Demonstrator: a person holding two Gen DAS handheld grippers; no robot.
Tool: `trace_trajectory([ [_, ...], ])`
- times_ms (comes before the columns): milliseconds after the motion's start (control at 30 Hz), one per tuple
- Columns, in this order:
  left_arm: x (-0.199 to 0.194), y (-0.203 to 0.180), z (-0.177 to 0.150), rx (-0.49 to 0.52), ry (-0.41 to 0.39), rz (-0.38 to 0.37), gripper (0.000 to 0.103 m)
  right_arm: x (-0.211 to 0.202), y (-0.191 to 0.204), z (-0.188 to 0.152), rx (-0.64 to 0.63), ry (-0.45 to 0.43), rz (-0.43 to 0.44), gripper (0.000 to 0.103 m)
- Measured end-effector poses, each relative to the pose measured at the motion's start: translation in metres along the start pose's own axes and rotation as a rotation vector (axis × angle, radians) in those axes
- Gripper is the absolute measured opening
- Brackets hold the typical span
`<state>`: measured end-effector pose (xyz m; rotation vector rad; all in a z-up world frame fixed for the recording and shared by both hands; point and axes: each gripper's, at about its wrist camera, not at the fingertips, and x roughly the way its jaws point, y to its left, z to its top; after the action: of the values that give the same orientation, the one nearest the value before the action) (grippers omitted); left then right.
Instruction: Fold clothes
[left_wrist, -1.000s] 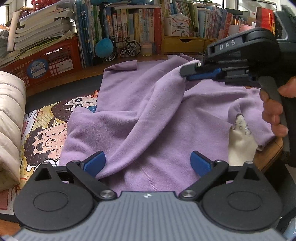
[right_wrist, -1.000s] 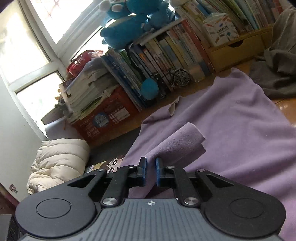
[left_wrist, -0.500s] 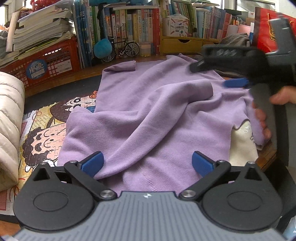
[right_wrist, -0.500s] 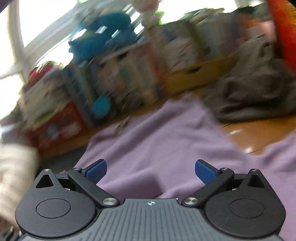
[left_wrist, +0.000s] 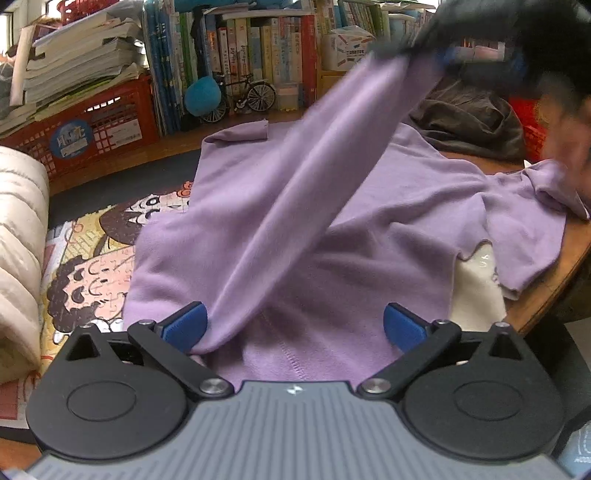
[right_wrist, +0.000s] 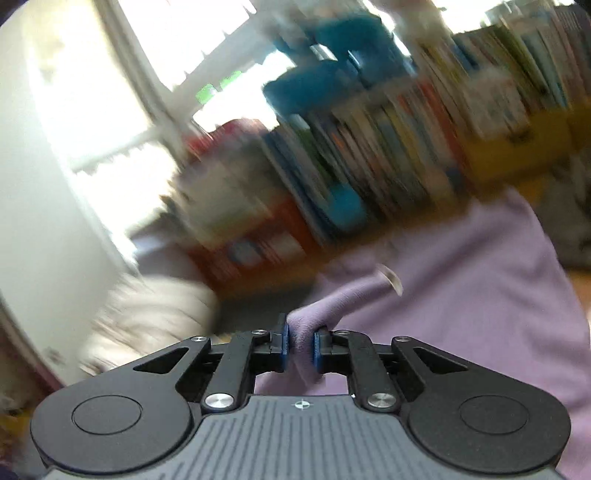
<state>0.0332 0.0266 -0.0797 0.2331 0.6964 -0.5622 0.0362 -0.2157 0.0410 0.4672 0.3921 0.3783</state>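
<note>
Pinching purple sleeve, right gripper

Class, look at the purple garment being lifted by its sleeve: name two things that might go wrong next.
1. The right hand-held gripper, jaws just closed, pinches only a small bunch of the purple sleeve; it may slip free.
2. The purple garment already overhangs the table edge; pulling could drag it off, since the open left hand-held gripper pins nothing.
</note>
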Motion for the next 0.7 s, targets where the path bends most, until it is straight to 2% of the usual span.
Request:
trace_trajectory([
  [100,-0.010,0.003,0.003,-0.018,-0.018,-0.006,0.102,-0.042,0.002,0.015,-0.067,-0.108,0.032,0.012],
  [167,-0.018,0.007,0.004,-0.034,-0.033,-0.006,0.102,-0.062,-0.008,0.015,-0.082,-0.117,-0.021,0.012],
  [233,-0.022,0.010,0.005,-0.041,-0.042,-0.001,0.102,-0.065,-0.024,0.006,-0.092,-0.047,-0.086,0.013],
  [300,-0.022,0.012,0.005,-0.041,-0.033,0.018,0.102,-0.057,-0.039,-0.010,-0.096,0.039,-0.192,0.020],
  [333,-0.021,0.012,0.005,-0.041,-0.026,0.028,0.102,-0.051,-0.045,-0.019,-0.097,0.078,-0.237,0.031],
  [400,-0.018,0.013,0.004,-0.045,-0.005,0.037,0.102,-0.040,-0.051,-0.032,-0.094,0.120,-0.274,0.068],
  [433,-0.016,0.013,0.004,-0.044,0.004,0.041,0.102,-0.033,-0.052,-0.036,-0.091,0.133,-0.282,0.074],
  [500,-0.014,0.011,0.003,-0.040,0.017,0.042,0.102,-0.017,-0.052,-0.042,-0.089,0.152,-0.300,0.094],
  [567,-0.013,0.009,0.003,-0.033,0.018,0.034,0.102,-0.005,-0.048,-0.048,-0.114,0.155,-0.333,0.103],
  [700,-0.011,0.005,0.001,-0.025,0.028,0.021,0.102,0.025,-0.031,-0.060,-0.252,0.139,-0.375,0.103],
])
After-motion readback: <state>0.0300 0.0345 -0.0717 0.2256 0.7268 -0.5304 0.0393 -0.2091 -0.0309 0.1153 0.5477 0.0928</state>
